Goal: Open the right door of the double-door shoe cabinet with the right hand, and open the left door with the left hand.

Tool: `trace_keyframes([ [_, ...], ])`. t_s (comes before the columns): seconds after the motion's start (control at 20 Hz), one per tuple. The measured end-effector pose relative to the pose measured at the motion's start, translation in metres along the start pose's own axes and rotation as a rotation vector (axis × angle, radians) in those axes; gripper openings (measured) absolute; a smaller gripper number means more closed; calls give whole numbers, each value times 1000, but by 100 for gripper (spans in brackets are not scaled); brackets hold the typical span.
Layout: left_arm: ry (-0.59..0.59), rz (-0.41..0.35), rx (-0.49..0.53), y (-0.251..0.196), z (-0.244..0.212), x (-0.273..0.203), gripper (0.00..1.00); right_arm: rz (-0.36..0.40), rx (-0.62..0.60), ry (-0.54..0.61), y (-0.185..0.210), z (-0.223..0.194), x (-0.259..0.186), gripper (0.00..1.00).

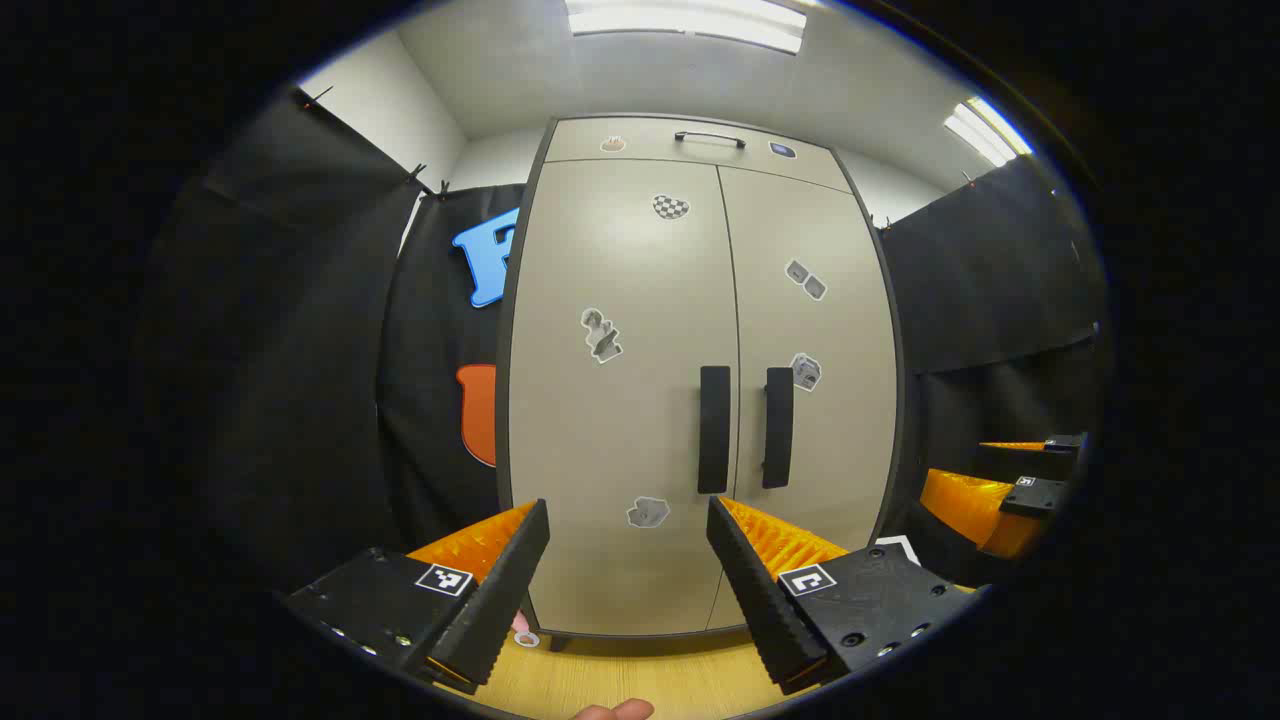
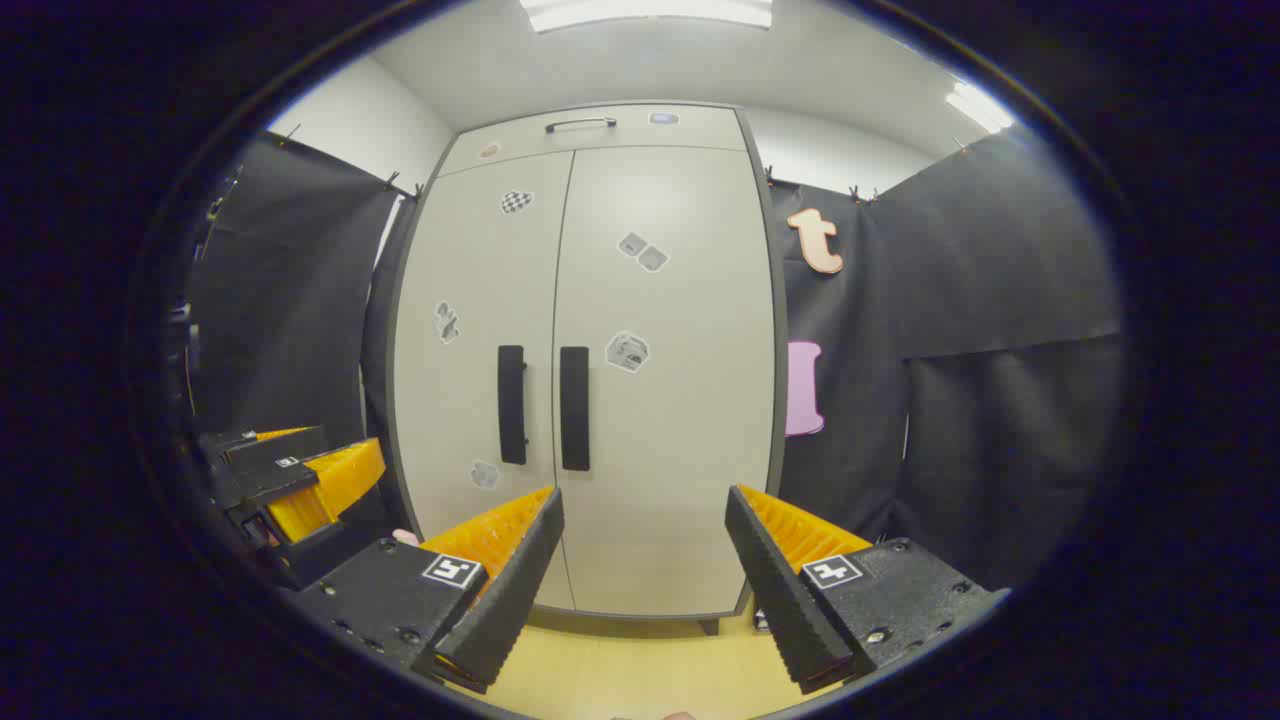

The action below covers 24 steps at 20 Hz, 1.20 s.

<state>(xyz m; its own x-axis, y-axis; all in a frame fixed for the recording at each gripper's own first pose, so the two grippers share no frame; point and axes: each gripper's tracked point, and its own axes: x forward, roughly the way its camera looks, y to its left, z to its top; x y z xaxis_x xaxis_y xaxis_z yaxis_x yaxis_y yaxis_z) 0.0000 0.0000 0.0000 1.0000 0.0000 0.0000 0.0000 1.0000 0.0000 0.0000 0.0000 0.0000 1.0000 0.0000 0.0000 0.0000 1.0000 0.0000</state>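
Plainly, nothing had been touched yet: both doors of the shoe cabinet stood flush and closed, and the cabinet stood upright on the pale wood floor against the black cloth wall.

Going from left to right, the left gripper was held in front of the left door, well apart from it, its fingers spread wide with nothing between them. That spread looked like readiness, since a wide gap would pass around the left handle, a dark vertical bar near the door's inner edge. The handle sat above and a little to the right of the gap, so the gripper would probably need to rise and shift inward.

Just beside it across the centre seam hung the right handle, a matching bar on the right door. The two handles sat close together, presumably so each door swings outward from the middle, which suits one hand per door.

The right gripper also waited agape and empty, low before the right door and short of it. Its handle lay up and to the left of the gap. In the right gripper view the left gripper showed at the far left edge, level with it, suggesting both hands were poised together.
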Motion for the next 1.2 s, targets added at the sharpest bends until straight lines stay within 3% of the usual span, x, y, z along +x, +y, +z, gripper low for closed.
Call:
trace_keyframes([
  [0.95,-24,-33,11,-4,2,14,95,-21,45,-4,-6,-3,21,100],
  [1.2,-8,-47,24,-4,-1,11,95,-6,48,-37,4,14,44,100],
])
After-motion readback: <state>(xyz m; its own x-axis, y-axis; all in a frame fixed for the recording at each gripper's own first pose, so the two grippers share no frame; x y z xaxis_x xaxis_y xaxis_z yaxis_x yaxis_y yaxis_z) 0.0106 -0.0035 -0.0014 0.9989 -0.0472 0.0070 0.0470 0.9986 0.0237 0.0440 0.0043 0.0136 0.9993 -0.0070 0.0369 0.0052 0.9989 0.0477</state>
